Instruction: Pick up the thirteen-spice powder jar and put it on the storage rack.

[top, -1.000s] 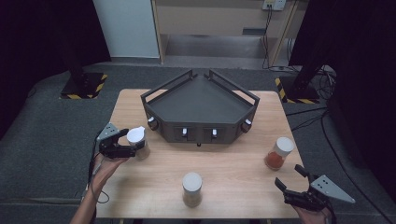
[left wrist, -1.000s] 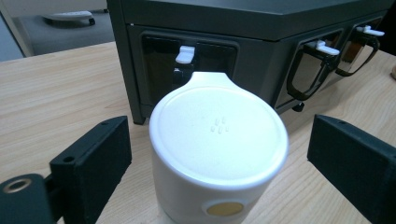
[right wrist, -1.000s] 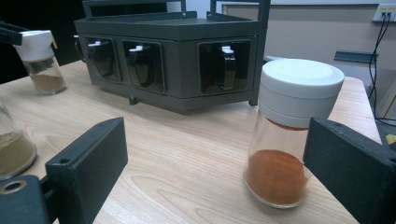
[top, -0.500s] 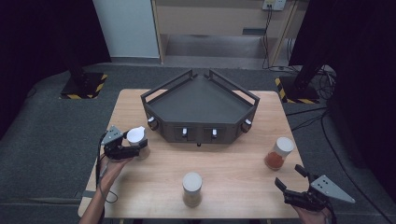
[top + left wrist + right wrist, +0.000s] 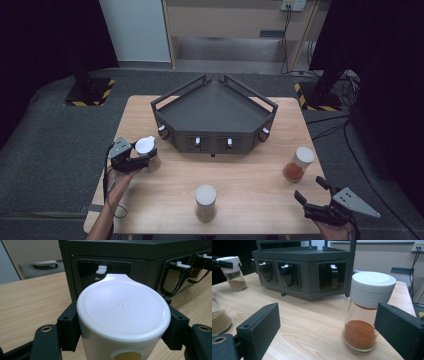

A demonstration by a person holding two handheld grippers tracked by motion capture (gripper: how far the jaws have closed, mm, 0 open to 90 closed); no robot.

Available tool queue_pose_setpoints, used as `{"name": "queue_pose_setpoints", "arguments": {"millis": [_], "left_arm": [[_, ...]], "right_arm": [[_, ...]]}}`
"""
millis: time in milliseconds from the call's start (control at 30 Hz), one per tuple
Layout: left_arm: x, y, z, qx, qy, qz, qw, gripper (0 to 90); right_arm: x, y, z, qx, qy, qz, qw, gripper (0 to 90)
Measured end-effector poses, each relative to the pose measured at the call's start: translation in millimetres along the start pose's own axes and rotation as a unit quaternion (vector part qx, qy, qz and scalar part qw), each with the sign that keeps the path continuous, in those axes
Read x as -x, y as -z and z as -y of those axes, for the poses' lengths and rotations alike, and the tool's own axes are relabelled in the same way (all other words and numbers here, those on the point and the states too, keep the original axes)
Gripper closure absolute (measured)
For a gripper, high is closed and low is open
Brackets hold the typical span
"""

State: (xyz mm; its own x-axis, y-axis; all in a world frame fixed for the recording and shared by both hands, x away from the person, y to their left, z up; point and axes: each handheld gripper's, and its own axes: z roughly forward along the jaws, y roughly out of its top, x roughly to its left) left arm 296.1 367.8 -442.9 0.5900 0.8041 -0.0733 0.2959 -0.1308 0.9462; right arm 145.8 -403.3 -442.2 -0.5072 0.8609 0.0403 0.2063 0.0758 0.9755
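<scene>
Three jars on the desk [image 5: 250,170], one rack behind them. Going left to right:

Left tool [image 5: 131,161] has just been closing its jaws and now pinches the left jar [image 5: 148,152] by the white cap; in the left gripper view the pads [image 5: 68,328] press on both sides of the cap [image 5: 123,311]. Grip sits high, just under the lid rim, probably so the glass body hangs free and the jar can be lifted straight. Jar stands upright on the desk near its left edge, just in front of the rack's left corner, long axis vertical, cap up. The lid's pour tab points away from the tool, at the rack.

Rack [image 5: 215,112] sits mid-desk towards the far side, slots with white clips facing the person, likely where the jars go.

Middle jar [image 5: 205,202], upright, near the front edge, untouched.

Right jar [image 5: 298,164], orange powder, upright, well right of the rack. Right tool [image 5: 312,197] waits near it with jaws spread, pinching nothing; in the right gripper view the jar [image 5: 368,310] stands ahead of the jaws, close to the right one, apart from both.
</scene>
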Motion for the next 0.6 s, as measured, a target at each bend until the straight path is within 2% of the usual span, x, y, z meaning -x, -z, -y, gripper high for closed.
{"name": "queue_pose_setpoints", "arguments": {"millis": [167, 300, 400, 500, 600], "left_arm": [[2.9, -1.2, -6.9, -0.009, -0.010, 0.013, 0.9998, 29.0], [3.3, -1.7, -14.3, -0.010, -0.014, 0.036, 0.9992, 29.0], [3.9, -3.0, -22.1, -0.012, -0.015, 0.054, 0.9984, 29.0], [7.6, -4.9, -32.2, -0.013, -0.027, 0.071, 0.9971, 29.1], [11.4, -6.2, -40.0, -0.013, -0.035, 0.078, 0.9962, 29.1]], "right_arm": [[-0.4, -0.1, -0.2, 0.000, 0.001, 0.000, 1.0000, 6.5], [-0.3, 0.0, -0.2, 0.000, 0.001, 0.000, 1.0000, 6.6], [-0.2, 0.0, -0.2, 0.000, 0.001, -0.001, 1.0000, 6.6], [-0.2, 0.1, -0.1, 0.001, 0.001, -0.001, 1.0000, 6.6], [-0.1, 0.0, -0.1, 0.000, 0.001, -0.001, 1.0000, 6.7]]}}
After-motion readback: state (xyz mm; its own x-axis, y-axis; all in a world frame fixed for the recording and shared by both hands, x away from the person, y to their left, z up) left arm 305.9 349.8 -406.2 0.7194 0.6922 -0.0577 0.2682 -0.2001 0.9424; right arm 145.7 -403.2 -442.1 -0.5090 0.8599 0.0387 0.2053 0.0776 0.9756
